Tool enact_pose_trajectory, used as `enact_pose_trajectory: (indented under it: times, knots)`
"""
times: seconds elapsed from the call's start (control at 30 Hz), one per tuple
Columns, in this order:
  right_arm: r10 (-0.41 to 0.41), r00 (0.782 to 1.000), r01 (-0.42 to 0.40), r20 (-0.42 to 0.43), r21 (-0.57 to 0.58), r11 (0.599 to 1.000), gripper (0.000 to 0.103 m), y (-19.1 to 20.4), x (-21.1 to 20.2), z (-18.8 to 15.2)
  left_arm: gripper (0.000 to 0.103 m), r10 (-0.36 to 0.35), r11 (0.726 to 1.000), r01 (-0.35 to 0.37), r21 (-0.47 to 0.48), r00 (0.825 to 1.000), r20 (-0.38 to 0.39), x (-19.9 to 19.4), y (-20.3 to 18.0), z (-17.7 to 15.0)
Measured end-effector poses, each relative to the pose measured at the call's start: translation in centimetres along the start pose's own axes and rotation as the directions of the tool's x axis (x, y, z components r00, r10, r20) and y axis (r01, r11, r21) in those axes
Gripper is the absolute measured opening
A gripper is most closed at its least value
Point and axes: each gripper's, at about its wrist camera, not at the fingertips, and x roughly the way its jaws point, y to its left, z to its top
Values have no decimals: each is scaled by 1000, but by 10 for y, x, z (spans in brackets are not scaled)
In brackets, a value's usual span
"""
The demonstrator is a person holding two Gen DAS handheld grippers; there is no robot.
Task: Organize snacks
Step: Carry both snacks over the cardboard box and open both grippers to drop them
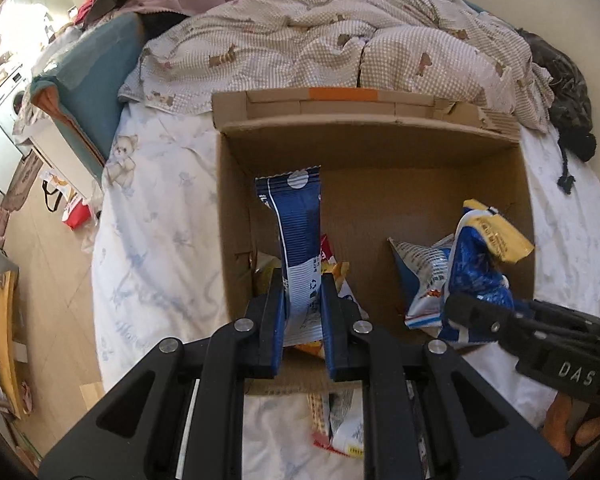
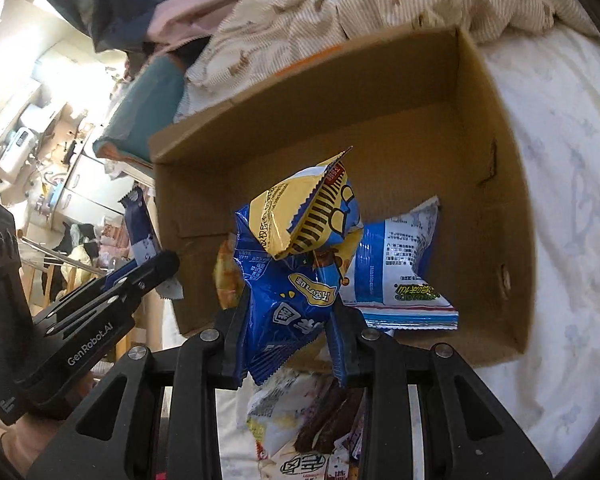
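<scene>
Sunlit and cluttered, the bedroom is holding a bed with a white printed sheet (image 1: 160, 240) and a rumpled beige checked quilt (image 1: 320, 48) bunched along its far side. An open brown cardboard box (image 1: 228, 208) is sitting on the sheet, its far flap folded outward against the quilt.

The left gripper (image 1: 302, 292) is pointing down over the near left part of the box, its jaws nearly closed and pinching a long, flat blue-and-white snack packet (image 1: 296, 236) that is standing upright between them. Beneath it, red and yellow wrappers (image 1: 332, 264) are lying on the box floor.

The right gripper (image 2: 288, 320) is hanging over the near right part of the box, its jaws narrowly spaced and clamping a crumpled blue and yellow snack bag (image 2: 296, 264), whose yellow top is sticking up toward the far wall. Just beyond it, a white and blue printed snack bag (image 2: 404, 264) is lying on the box floor near the right wall.

More loose snack packets (image 2: 300, 432) are lying on the sheet just outside the near edge of the box, between the two grippers.
</scene>
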Motion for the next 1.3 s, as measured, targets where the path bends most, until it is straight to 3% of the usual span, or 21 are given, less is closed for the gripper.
enact_pose_trajectory:
  times: [0.2,0.3,0.37,0.47,0.7,0.77,0.83,0.93,1.17,1.23,1.27,1.3]
  knots:
    - [-71,996,70,-53,-7,997,33,-6,17,3,13,-6,1000,6,8,1000,-18,20,-4,0]
    - [-189,982,188,-29,-36,981,33,-9,12,4,13,-19,1000,20,25,999,-44,30,-8,-1]
    - [-215,976,215,-40,3,977,33,-20,10,4,13,-45,999,47,23,995,-85,40,-11,-2]
    - [-183,983,184,-31,27,983,33,-25,5,7,13,-88,996,90,9,987,-137,51,-14,-3]
    - [-142,990,141,8,48,989,33,-23,-4,9,14,-111,994,113,7,986,-125,53,-19,-7]
    - [-136,990,135,29,44,990,33,-22,-8,11,22,-120,992,123,18,986,-112,50,-21,-8]
    - [-113,992,111,53,46,993,33,-21,-13,11,59,-129,991,132,30,988,-85,41,-23,-10]
    - [-82,994,76,76,71,995,35,-25,-17,14,86,-95,995,96,37,995,-18,26,-25,-10]
    - [-56,994,47,99,93,995,40,-26,-22,16,88,-100,995,100,3,995,-19,23,-18,-6]
    - [-55,993,44,109,97,994,63,-26,-24,16,88,-112,994,111,-13,994,-17,23,-14,-6]
    - [-66,991,54,120,97,994,79,-24,-24,17,88,-116,993,116,-14,993,-14,23,-13,-7]
    - [-74,989,61,132,95,994,81,-24,-26,17,88,-119,993,119,-14,993,-10,21,-13,-7]
